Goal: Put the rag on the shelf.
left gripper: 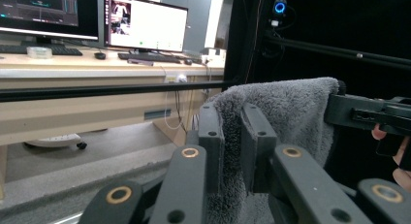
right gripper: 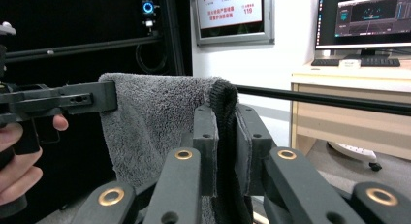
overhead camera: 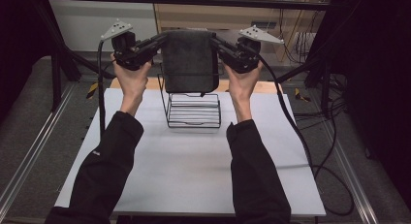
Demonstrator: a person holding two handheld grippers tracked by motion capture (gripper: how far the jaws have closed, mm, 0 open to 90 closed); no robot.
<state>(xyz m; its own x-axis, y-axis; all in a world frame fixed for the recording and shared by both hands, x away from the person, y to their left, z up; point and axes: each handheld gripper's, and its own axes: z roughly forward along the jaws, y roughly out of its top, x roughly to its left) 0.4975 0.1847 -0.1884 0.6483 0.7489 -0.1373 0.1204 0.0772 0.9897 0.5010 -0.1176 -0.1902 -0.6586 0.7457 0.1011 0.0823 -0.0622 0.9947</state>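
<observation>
You hold the grey towel [overhead camera: 189,59] up by its top corners, above the black wire rack [overhead camera: 193,109] at the far middle of the white table [overhead camera: 194,166]. Your left gripper [overhead camera: 160,40] clamps the towel's left corner, your right gripper [overhead camera: 216,41] clamps the right corner; the towel hangs flat between them.

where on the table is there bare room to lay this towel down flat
The white table is bare in front of the wire rack, between the two sleeves, and in strips left and right of the rack. The far middle is crowded: the rack stands there, directly under the grey towel.
</observation>
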